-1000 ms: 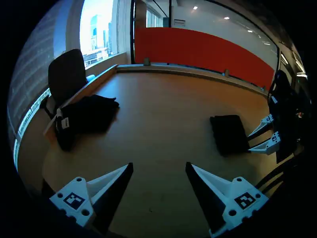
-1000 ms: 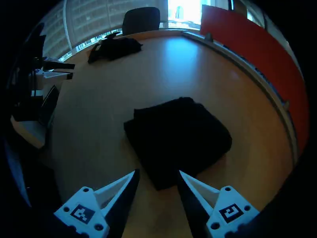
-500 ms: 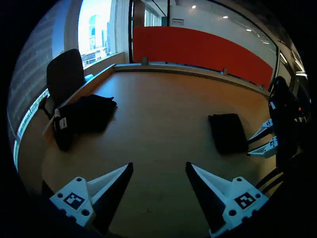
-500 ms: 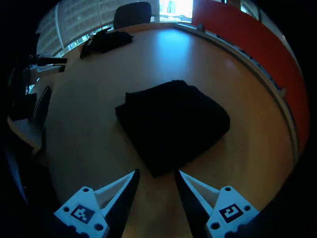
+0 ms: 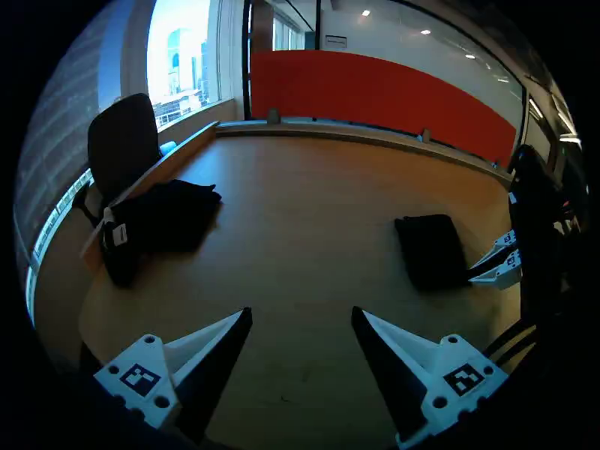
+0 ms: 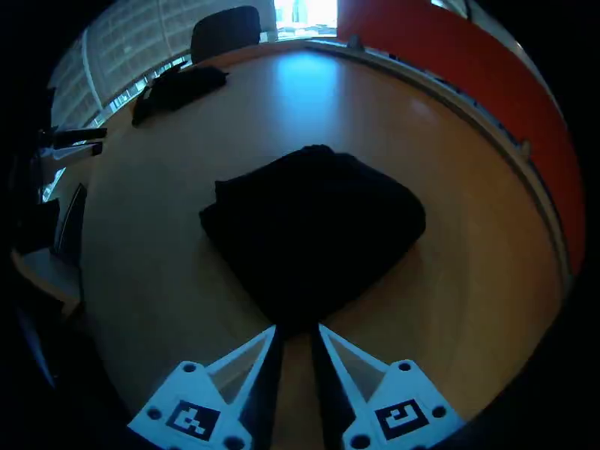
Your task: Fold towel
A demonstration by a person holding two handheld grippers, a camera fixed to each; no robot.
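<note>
Bag point(image 6: 176, 86), chair point(image 6: 225, 30) well beyond towel point(image 6: 315, 225).

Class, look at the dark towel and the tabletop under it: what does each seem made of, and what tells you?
The towel looks like soft woven cloth, perhaps cotton, matt black: thick rounded folds, no shine. The tabletop looks like wood or wood-look laminate, smooth and semi-glossy: warm brown, with window light reflected on it.

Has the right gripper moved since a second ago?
Yes. The right gripper moved forward across the table to the folded towel; the towel's near corner now sits at its fingertips, and its jaws have narrowed.
</note>
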